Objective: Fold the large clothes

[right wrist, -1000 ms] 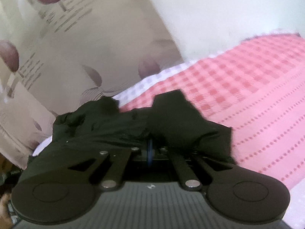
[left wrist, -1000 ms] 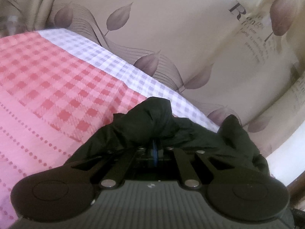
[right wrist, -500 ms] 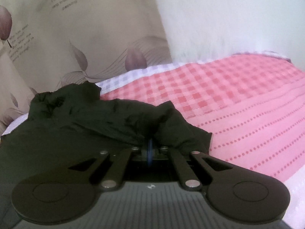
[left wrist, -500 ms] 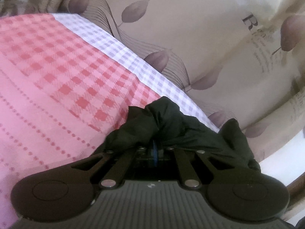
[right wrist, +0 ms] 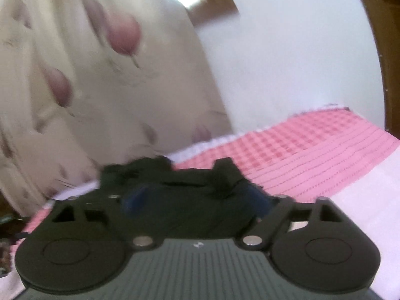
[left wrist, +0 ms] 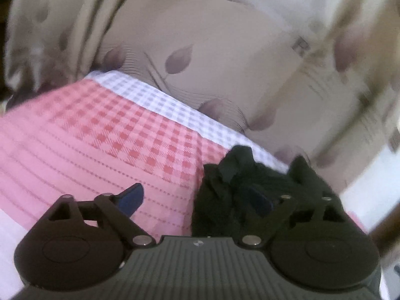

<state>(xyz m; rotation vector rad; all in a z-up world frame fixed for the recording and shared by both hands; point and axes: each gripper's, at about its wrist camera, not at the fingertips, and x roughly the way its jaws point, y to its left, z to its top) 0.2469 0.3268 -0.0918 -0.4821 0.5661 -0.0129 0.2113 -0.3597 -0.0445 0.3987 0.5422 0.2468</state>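
Now both tongs, left and right, have just spread wide, pinching nothing. The dark garment lies bunched ahead of them on the bed, apparently released to settle a fold.

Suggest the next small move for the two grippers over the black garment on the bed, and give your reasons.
Probably bring both back down and re-grip the black garment at two separated edges. Both the left gripper and the right gripper have just been opening and now stand wide, pressing on nothing, while the garment lies bunched, not flat, near the edge of the pink checked bedspread.
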